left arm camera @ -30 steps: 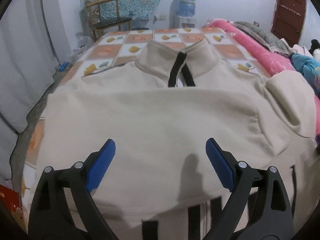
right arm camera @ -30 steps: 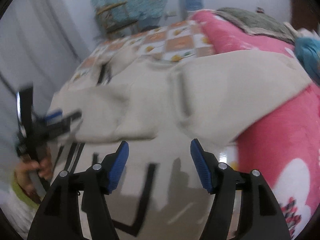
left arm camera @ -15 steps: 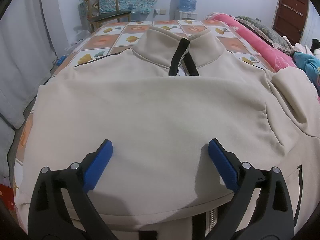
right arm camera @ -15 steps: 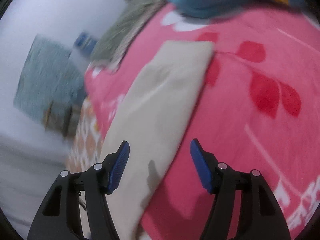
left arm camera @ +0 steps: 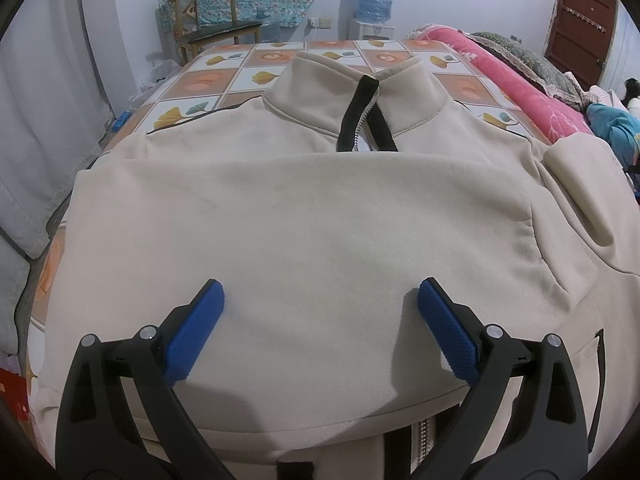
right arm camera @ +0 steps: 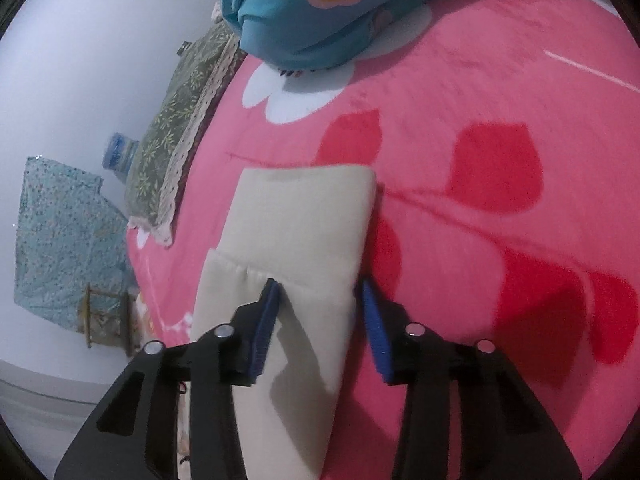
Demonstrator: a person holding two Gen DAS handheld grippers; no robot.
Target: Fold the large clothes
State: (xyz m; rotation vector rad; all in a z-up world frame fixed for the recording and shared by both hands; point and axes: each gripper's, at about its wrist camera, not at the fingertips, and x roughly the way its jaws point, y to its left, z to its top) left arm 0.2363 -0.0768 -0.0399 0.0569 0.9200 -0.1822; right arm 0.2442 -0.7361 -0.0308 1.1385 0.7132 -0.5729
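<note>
**Jacket: one sleeve folded in, the other being gripped**

The cream zip jacket lies spread on the bed, collar towards the far wall, over the tiled-pattern sheet. One sleeve is already laid across the chest, its cuff ending near the right-hand pocket, so the first fold looks done. Your left tool hovers over that folded sleeve with its jaws wide and nothing between them.

The second sleeve stretches out sideways onto the pink blanket, its cuff flat below the blue bedding heap. Your right tool sits at the cuff seam and its jaws have just been closing: the cloth is between them, one pad pressing a crease into the fabric, the other at the sleeve's edge. Whether that is a firm hold I cannot tell, but it reads as a grip forming.

Still left, by my judgement: bring this sleeve across the chest, then fold the body up from the hem
</note>
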